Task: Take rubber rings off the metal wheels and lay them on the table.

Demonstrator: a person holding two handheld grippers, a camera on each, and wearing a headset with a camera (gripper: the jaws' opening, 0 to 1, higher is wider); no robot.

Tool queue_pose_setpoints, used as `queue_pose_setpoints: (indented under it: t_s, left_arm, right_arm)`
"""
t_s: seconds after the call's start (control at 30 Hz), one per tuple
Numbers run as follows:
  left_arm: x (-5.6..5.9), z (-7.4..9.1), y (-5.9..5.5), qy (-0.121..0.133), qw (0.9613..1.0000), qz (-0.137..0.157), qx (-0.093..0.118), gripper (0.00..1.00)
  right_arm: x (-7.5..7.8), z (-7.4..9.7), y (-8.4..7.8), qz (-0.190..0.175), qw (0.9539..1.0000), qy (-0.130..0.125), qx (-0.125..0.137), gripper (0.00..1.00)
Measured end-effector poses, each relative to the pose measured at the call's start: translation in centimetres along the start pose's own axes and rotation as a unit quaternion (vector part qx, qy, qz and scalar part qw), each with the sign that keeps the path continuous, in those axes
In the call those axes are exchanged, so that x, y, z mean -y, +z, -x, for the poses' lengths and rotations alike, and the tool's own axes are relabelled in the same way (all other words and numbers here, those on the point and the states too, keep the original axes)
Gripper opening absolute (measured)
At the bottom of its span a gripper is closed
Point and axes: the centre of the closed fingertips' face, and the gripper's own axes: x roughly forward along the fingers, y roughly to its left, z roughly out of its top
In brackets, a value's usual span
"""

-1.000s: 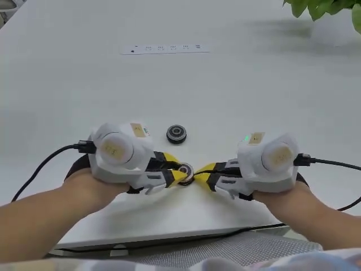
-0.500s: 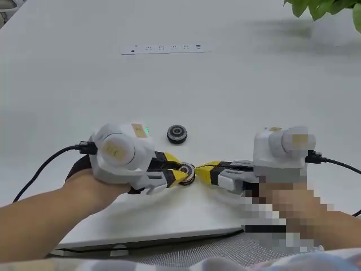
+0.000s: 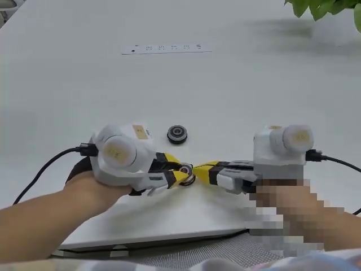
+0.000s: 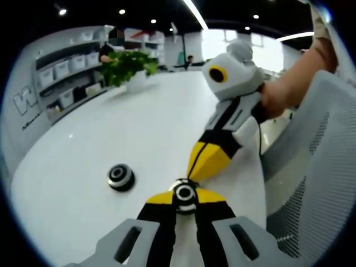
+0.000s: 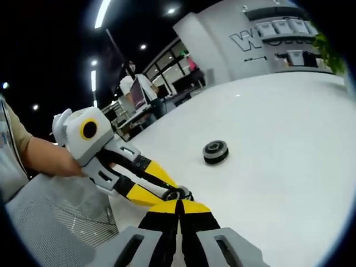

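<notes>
L gripper (image 4: 183, 201) has its jaws clamped on a small metal wheel (image 4: 184, 193), near the front edge of the white table (image 3: 237, 96). R gripper (image 5: 179, 207) meets it head-on, jaws pressed together w/ tips at the wheel's rim; can't tell if they pinch the rubber ring. A 2nd wheel (image 3: 176, 134) lies just behind, apart from both. Power strip (image 3: 166, 49) & plant (image 3: 324, 7) sit far back, well clear.

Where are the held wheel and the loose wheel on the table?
held wheel (image 4: 183, 192): left gripper view, on its hub face.
loose wheel (image 3: 177, 134): head view, on its centre.
</notes>
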Motion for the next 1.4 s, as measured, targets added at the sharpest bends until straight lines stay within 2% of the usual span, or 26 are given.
queue_pose_setpoints:
  t_s: [0.77,1.03,1.4]
  left_arm:
    - [0.0,0.0,0.0,-0.002,1.0000,-0.002,0.001,0.12]
    - [0.0,-0.1,0.0,-0.003,1.0000,-0.004,0.001,0.12]
    - [0.0,-0.1,0.0,-0.003,1.0000,-0.004,0.005,0.12]
  right_arm:
    - [-0.7,-0.3,0.0,-0.003,0.9998,0.019,-0.005,0.00]
    - [-1.5,-0.5,0.5,-0.022,0.9989,0.041,0.010,0.00]
    - [-1.8,-0.2,0.6,-0.033,0.9981,0.049,0.016,0.00]
